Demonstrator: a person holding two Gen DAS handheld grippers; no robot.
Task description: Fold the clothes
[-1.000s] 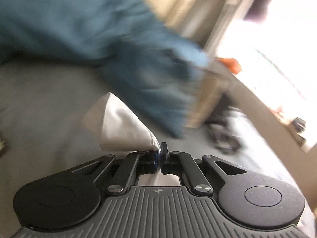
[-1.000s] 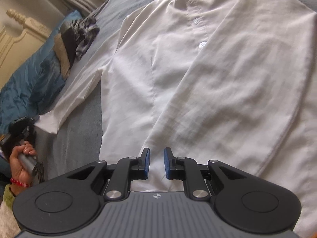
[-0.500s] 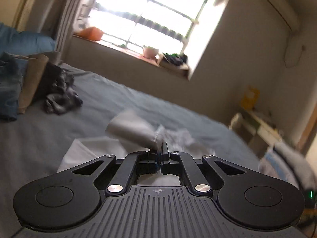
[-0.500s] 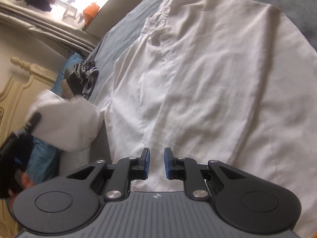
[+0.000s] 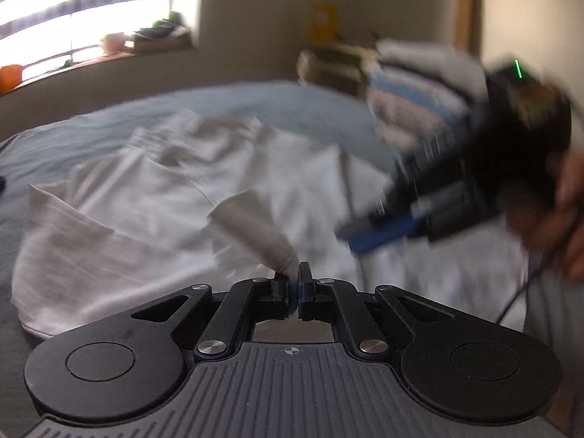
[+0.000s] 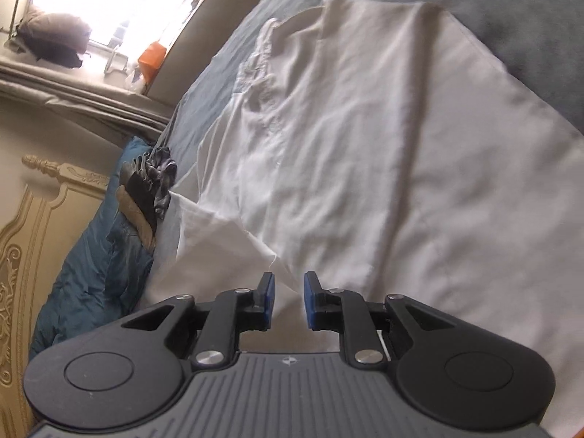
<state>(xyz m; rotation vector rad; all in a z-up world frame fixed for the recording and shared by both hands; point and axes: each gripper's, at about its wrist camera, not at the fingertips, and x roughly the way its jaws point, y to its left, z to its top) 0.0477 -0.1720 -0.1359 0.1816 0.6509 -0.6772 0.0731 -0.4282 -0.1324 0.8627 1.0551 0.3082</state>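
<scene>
bedroom, grey-blue bed (image 6: 529,11) as the work surface, bright window (image 5: 73,11) behind. white shirt (image 6: 365,146) lies spread across the middle of the bed, front up, collar toward the window-side edge, body mostly flat with soft wrinkles.

left gripper (image 5: 295,284): tongs pressed together, pinching a cuff or corner of the shirt's sleeve (image 5: 255,226), held lifted over the shirt body. right gripper (image 6: 288,299): tongs spread, nothing between them, hovering low over the hem end of the shirt; it also shows, blurred, at the right of the left view.

progress, as a judgement: one sleeve is being carried in over the torso, so this reads as a sleeve fold under way. the far side panel looks laid inward along a long crease, but i cannot tell for sure. body is not folded lengthwise; that part looks left to do.

around: stack of folded clothes (image 5: 419,98) beyond the far edge of the bed; dark crumpled garment (image 6: 153,179) and blue quilt (image 6: 98,273) at the headboard (image 6: 40,211) edge. nothing lies on the shirt itself; the two grippers are close together over it and could crowd each other.
</scene>
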